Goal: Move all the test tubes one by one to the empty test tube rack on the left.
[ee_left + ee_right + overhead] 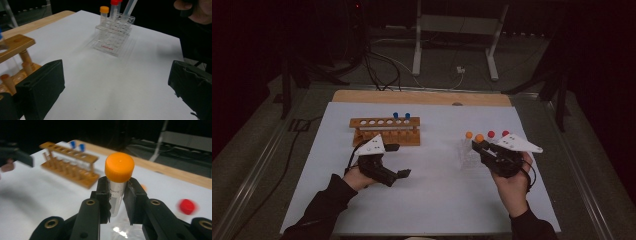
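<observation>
Item 1: clear plastic tube with an orange screw cap (119,173), upright, clamped just below the cap between the two black jaws of the right gripper (117,197); held high on its body so the lower length hangs free to drop into a hole. In the high view it sits above the near left part of the clear acrylic tube rack (469,157), at the table's right side

Item 2: clear acrylic tube rack, on the white table sheet (432,195); another orange-capped tube (104,15) and red-capped tubes (114,8) stand in its far rows, caps up, kept vertical by the grid

Item 3: wooden tube rack with a row of round holes (385,131), left of centre; two blue-capped tubes (401,117) occupy holes toward its right end, the rest empty, likely the destination

Item 4: left gripper (398,161), resting low just in front of the wooden rack; jaws spread wide, nothing between them, judged to be waiting to steady the rack or receive the tube
</observation>
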